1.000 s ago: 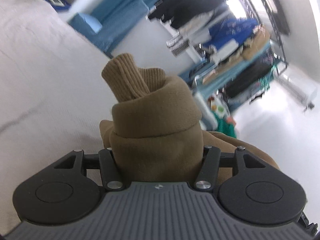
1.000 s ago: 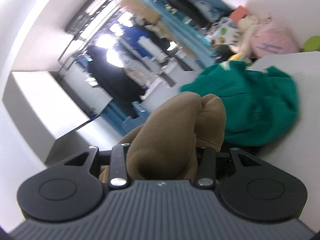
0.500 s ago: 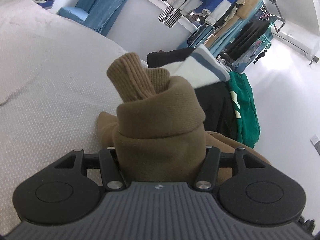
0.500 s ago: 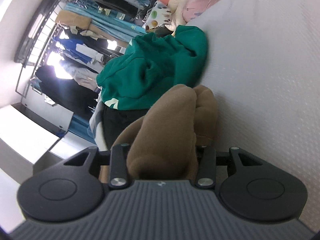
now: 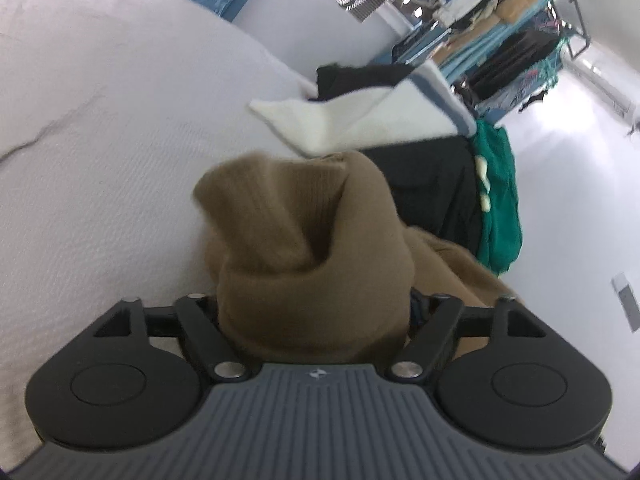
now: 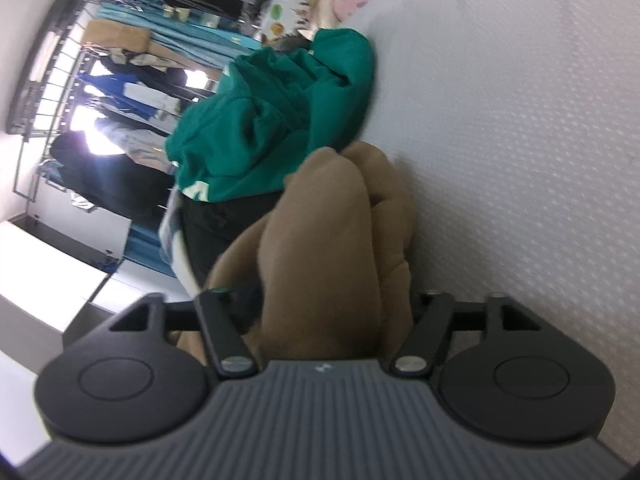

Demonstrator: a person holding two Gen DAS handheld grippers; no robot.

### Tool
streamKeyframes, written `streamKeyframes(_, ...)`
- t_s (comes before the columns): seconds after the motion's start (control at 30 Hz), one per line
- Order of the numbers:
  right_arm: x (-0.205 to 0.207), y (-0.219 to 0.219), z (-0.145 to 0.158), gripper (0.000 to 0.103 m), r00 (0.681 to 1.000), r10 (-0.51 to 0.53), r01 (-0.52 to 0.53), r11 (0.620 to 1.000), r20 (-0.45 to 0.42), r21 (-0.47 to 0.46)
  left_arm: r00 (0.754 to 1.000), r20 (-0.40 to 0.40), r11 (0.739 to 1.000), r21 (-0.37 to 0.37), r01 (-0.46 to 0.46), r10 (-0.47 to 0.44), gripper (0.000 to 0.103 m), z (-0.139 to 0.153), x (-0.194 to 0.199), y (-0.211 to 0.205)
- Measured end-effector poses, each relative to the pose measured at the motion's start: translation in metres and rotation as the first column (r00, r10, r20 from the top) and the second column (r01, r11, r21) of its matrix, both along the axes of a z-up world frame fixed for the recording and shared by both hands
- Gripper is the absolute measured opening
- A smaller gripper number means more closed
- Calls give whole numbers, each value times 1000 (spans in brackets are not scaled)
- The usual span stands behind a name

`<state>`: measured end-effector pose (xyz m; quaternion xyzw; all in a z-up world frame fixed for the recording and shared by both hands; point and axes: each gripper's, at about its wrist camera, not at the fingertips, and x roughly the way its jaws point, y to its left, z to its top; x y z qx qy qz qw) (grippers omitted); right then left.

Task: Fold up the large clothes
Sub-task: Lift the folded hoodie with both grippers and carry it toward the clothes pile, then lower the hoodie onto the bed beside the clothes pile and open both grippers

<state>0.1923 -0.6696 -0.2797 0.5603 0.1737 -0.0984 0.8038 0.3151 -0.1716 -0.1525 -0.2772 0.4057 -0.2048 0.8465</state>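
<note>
A brown sweatshirt, bunched and folded, fills the middle of both wrist views (image 5: pixel 304 240) (image 6: pixel 328 248) and rests on the white bed cover (image 5: pixel 100 140). My left gripper (image 5: pixel 316 276) has the ribbed cuff end between its jaws, which are opening; a dark gap shows at the right side of the cloth. My right gripper (image 6: pixel 332 280) straddles another rolled part of the same garment. Its jaws are opening too, with a gap on the left. The cloth hides all the fingertips.
Just beyond the sweatshirt lies a pile: a cream garment (image 5: pixel 360 120), a black one (image 5: pixel 432 184) and a green hoodie (image 6: pixel 272 128). A loaded clothes rack (image 5: pixel 500 20) stands behind the bed. Pillows and soft toys (image 6: pixel 320 0) sit at the bed's far end.
Both grippers sank to the bed with the brown sweatshirt. Their linkages then spread wider, so the jaws no longer pinch the cloth. The right wrist also rolled.
</note>
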Motion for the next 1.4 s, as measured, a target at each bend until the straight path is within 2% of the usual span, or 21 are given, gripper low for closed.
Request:
streamKeyframes(0.1,-12,-1,2,89,999,18,-18,1000,-45,-15,999,31,997,77,12,-14,86,3,-16,9)
streamKeyframes(0.23,-28,-1,10,89,996,25,-29,998,-82,-53,999,41,991,132,26,-32,86,9,-34,21)
streamKeyframes(0.47,-54,9,51,89,992,-28,0,975,-124,-224,994,96,973,229,36,-59,86,35,-59,24)
streamKeyframes(0.57,-63,16,75,89,992,-38,0,952,-119,-306,992,107,954,300,30,-65,86,51,-68,17)
streamKeyframes(0.7,-67,34,115,88,995,-16,-29,901,-102,-432,983,160,940,340,32,-91,86,79,-85,13)
streamKeyframes(0.8,-67,53,150,88,996,17,-64,843,-93,-534,971,209,929,368,31,-115,86,107,-100,8)
streamKeyframes(1.0,-76,99,211,87,994,101,-97,730,-34,-677,925,318,888,457,40,-206,86,169,-140,-14)
streamKeyframes(1.1,-83,122,233,87,992,124,-108,670,-33,-734,905,355,885,463,50,-236,86,193,-162,-22)
streamKeyframes(1.23,-93,146,247,87,986,159,-136,634,-45,-761,890,381,892,448,60,-251,86,217,-184,-29)
streamKeyframes(1.4,-105,172,252,87,977,203,-178,602,-66,-778,877,397,895,439,77,-270,86,231,-212,-35)
